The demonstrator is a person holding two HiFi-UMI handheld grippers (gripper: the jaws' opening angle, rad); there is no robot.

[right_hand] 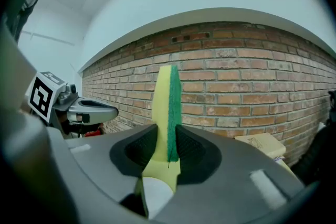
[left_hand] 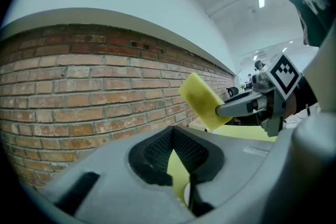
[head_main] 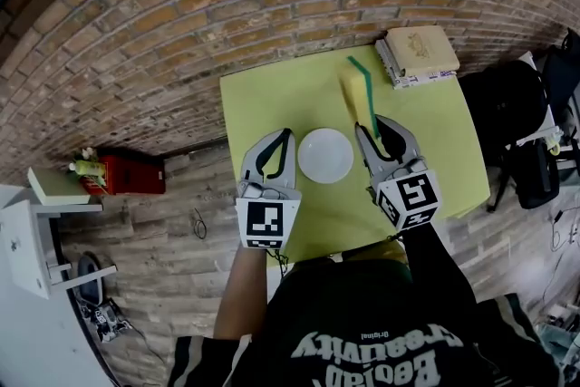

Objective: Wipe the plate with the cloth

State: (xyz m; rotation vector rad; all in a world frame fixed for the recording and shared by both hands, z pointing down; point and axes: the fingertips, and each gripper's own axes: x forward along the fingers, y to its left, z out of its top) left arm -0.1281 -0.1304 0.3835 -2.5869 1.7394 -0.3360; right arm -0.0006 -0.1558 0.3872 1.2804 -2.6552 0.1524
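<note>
A white plate [head_main: 325, 155] lies in the middle of the yellow-green table [head_main: 272, 100]. The cloth is a yellow sponge with a green scouring face [head_main: 358, 95]. My right gripper [head_main: 379, 124] is shut on its near end, just right of the plate, and the sponge sticks up and away over the table. The right gripper view shows the sponge [right_hand: 167, 113] edge-on between the pads, with the plate [right_hand: 155, 191] below. My left gripper [head_main: 288, 134] hovers just left of the plate, tips together, holding nothing. Its own view shows the sponge [left_hand: 202, 99] off to the right.
A tan book or box [head_main: 417, 54] lies at the table's far right corner. A brick wall runs behind the table. On the floor are a red box [head_main: 127, 174] and a white shelf [head_main: 36, 240] to the left, with black bags [head_main: 521, 122] to the right.
</note>
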